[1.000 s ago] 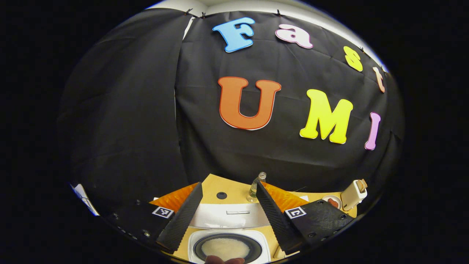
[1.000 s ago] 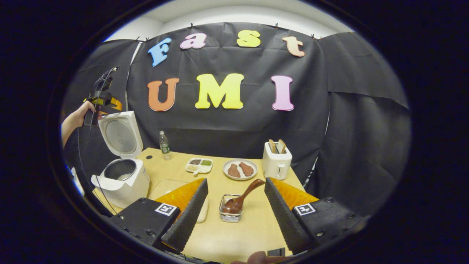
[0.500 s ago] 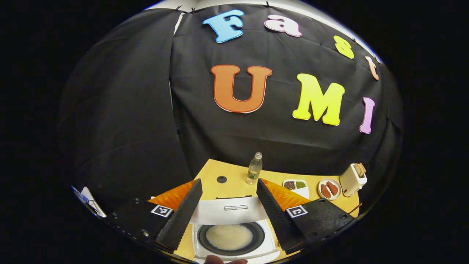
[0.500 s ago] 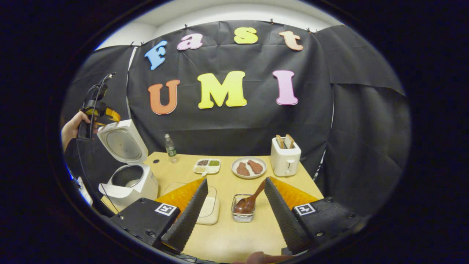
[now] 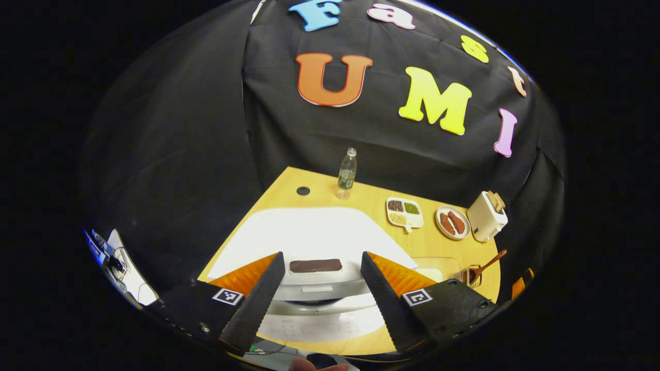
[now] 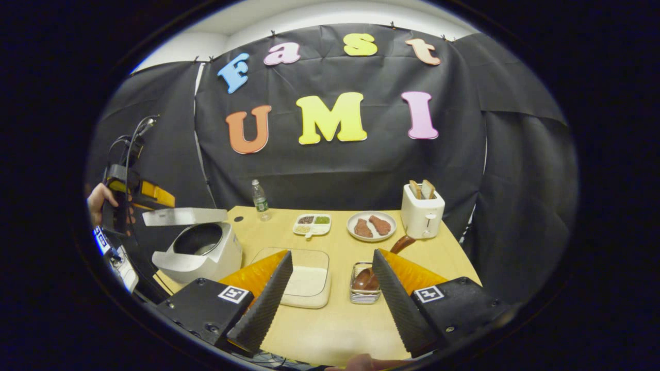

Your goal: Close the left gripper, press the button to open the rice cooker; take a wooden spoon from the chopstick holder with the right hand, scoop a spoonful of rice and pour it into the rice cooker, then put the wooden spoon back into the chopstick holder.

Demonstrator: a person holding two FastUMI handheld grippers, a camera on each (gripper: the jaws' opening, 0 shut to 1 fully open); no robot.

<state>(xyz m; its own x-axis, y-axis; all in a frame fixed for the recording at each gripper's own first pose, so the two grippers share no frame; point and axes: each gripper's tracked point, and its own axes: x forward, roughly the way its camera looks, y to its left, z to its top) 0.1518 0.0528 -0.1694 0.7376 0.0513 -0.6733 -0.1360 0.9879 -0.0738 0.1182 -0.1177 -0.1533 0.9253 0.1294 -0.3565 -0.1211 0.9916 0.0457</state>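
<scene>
White rice cooker [image 6: 203,252] lid sits half down under my left hand-held gripper [image 5: 319,288], fingers apart; my right hand-held gripper [image 6: 330,288] is apart too.

White rice cooker [image 6: 206,252], brown wooden spoon [image 6: 367,278]

lid [image 6: 184,217] half down over cooker [image 6: 203,251]

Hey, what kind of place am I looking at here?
Most likely a staged kitchen table in a recording booth, not a real kitchen: a rice cooker, a toaster holding bread and a plate of food sit on a wooden table against black cloth.
</scene>
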